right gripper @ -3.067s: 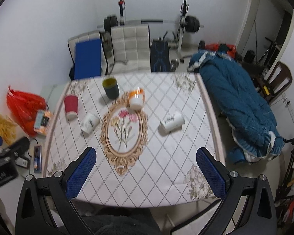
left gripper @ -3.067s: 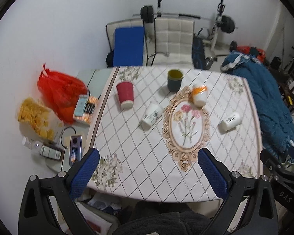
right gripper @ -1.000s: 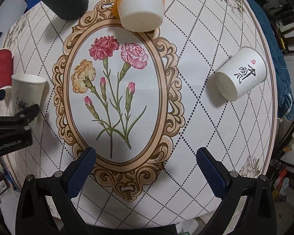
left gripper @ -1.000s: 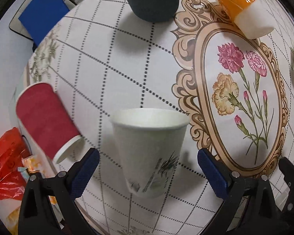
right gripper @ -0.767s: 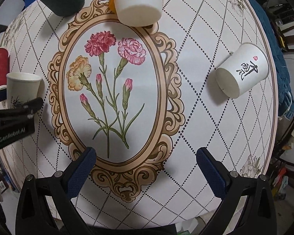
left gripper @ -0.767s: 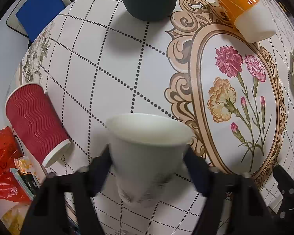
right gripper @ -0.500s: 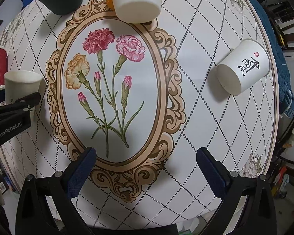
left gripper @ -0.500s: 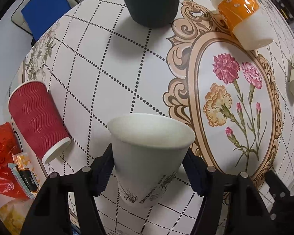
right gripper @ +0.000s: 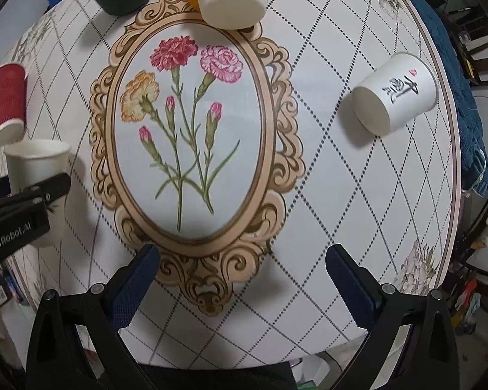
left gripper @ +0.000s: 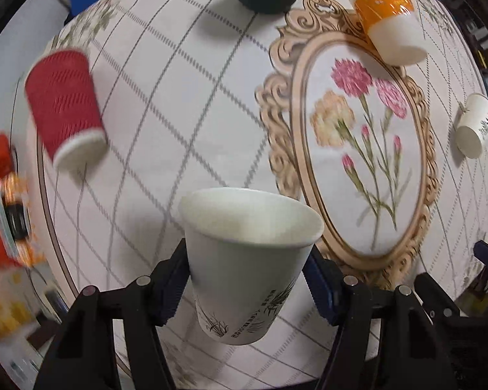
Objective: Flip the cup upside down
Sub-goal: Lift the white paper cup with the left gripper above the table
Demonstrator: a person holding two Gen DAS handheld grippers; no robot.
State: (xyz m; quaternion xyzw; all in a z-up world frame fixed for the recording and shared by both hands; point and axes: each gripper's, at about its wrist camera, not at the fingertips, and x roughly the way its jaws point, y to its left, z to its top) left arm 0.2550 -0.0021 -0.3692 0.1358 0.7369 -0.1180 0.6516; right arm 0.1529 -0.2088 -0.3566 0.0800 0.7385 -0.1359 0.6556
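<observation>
Left wrist view: shows you the white cup (left gripper: 249, 260) close up, mouth upward, plant print low on its wall, lifted clear of the desk (left gripper: 185, 104).
Right wrist view: shows you the same cup from the side at the far left edge, with the left tongs (right gripper: 32, 195) crossing its wall.
Your left hand's pose: left tongs angled down over the desk's near-left part, red cup (left gripper: 65, 107) lying beyond.
Your right hand's pose: right tongs (right gripper: 244, 279) hover above the near end of the oval flower frame (right gripper: 192, 123).
Left tongs: closed in on the white cup, blue pads pressing both sides.
Right tongs: spread wide, holding nothing.
</observation>
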